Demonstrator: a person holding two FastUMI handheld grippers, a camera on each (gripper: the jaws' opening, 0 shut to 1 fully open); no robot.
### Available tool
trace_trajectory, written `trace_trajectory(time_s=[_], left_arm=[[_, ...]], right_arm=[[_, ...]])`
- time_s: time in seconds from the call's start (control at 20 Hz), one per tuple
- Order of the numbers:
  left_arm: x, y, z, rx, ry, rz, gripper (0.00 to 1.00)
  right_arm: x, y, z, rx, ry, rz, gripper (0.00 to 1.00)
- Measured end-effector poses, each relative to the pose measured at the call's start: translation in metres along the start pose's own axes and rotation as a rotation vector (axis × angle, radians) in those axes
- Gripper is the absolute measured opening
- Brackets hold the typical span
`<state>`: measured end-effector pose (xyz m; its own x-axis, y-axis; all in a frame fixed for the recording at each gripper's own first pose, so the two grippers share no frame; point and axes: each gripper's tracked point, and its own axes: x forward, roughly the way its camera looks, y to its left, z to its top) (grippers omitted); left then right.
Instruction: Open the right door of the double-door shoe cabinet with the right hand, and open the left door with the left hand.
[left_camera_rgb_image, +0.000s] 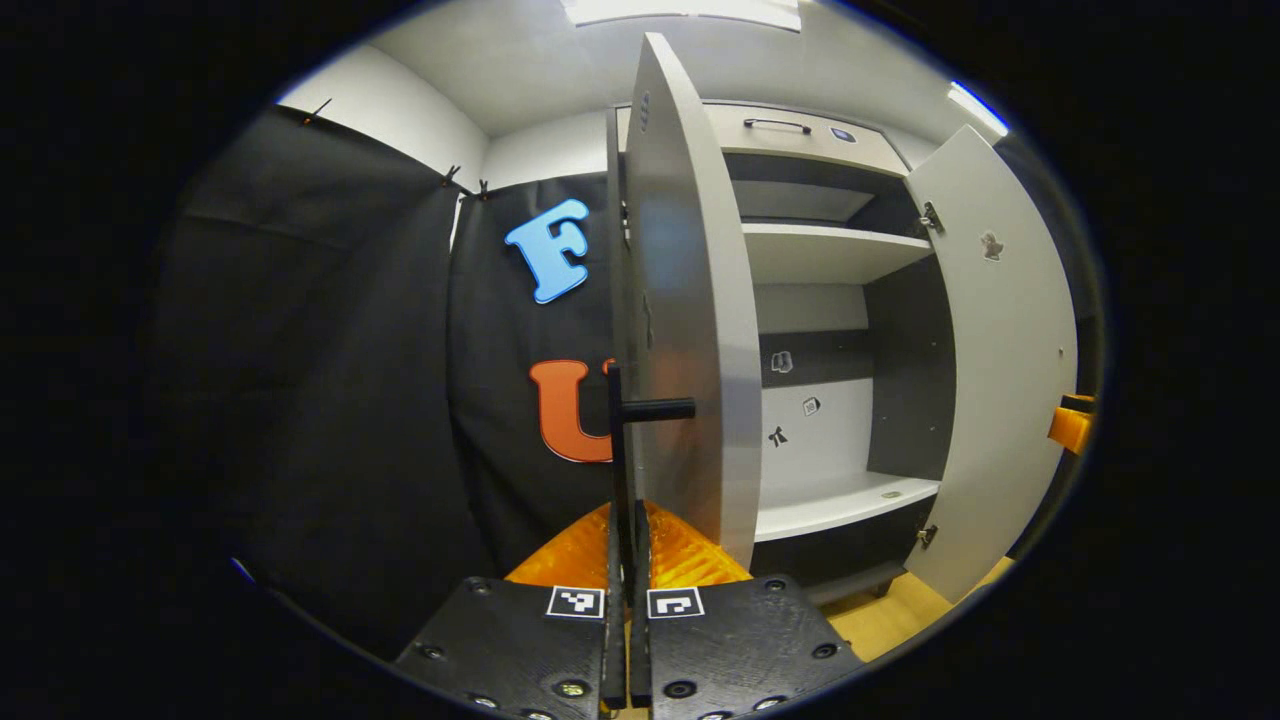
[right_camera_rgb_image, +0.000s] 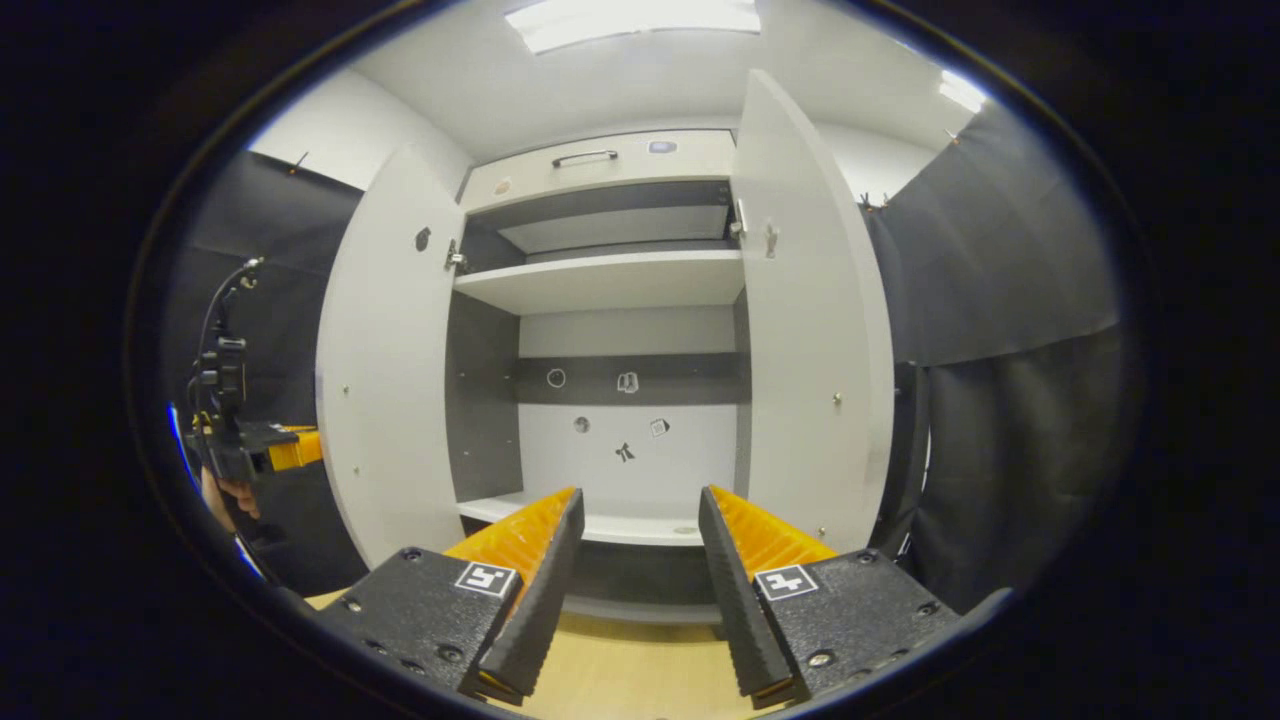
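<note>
both doors stand open now. in the left gripper view the left tool (left_camera_rgb_image: 627, 560) has its two fingers drawn together on the thin black handle (left_camera_rgb_image: 618, 440) of the left door (left_camera_rgb_image: 690, 300), which rises straight up from between the fingertips. the handle's long axis runs vertical, its short peg jutting right into the door's edge. the door shows edge-on to this tool, its panel running away toward the cabinet (left_camera_rgb_image: 830, 250), so any further swing would be sideways to the left, away from the shelves.

in the right gripper view the right tool (right_camera_rgb_image: 630, 560) is spread wide and holds nothing, facing the open cabinet interior (right_camera_rgb_image: 620, 420) dead ahead. the right door (right_camera_rgb_image: 810, 330) stands just right of it, swung out; the left door (right_camera_rgb_image: 385, 380) is well off to the left, with the left tool (right_camera_rgb_image: 250, 450) beside its outer edge. the left tool is the one in contact, and letting go looks like what's left.
</note>
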<state>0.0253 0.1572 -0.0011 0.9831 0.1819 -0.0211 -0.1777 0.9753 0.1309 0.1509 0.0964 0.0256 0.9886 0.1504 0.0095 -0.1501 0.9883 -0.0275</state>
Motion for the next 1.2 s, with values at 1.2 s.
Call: trace_trajectory(time_s=[1.2], left_arm=[[-0.022,-0.114,0.041,-0.076,-0.147,-0.194,0.39]], right_arm=[[0.004,0.007,-0.001,-0.021,0.022,-0.061,0.73]])
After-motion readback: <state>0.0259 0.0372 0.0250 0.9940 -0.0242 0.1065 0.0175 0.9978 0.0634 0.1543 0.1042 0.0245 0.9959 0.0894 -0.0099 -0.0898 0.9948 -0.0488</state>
